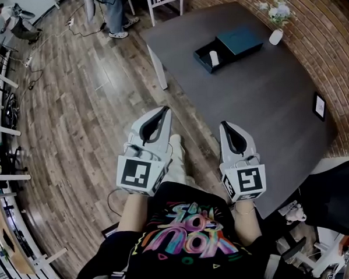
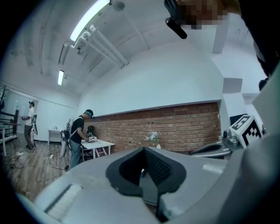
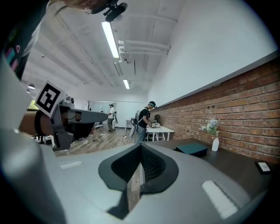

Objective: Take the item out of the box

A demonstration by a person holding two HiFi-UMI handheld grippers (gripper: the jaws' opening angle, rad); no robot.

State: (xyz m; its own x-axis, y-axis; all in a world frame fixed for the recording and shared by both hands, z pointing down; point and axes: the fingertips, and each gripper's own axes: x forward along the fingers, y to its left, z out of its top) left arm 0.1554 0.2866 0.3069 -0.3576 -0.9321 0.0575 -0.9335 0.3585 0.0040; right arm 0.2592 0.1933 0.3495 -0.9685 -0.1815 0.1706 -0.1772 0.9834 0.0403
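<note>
The white item [image 1: 214, 58] lies inside the open dark box [image 1: 201, 53], in the upper middle of the head view. The box's lid [image 1: 241, 39] lies flat just beside it, to its upper right. Both rest on a dark grey table [image 1: 269, 106] that fills the upper right of the frame. A white vase [image 1: 276, 36] with pale flowers stands near the lid by the brick wall, and a small framed picture [image 1: 320, 106] lies towards the table's right edge.

Both grippers are well apart from the box, low in the frame in front of the person. The left gripper [image 1: 162, 112] is over the wooden floor [image 1: 77, 102] with its jaws together and nothing between them. The right gripper [image 1: 224, 126] is at the table's near edge, its jaws also closed and empty.
</note>
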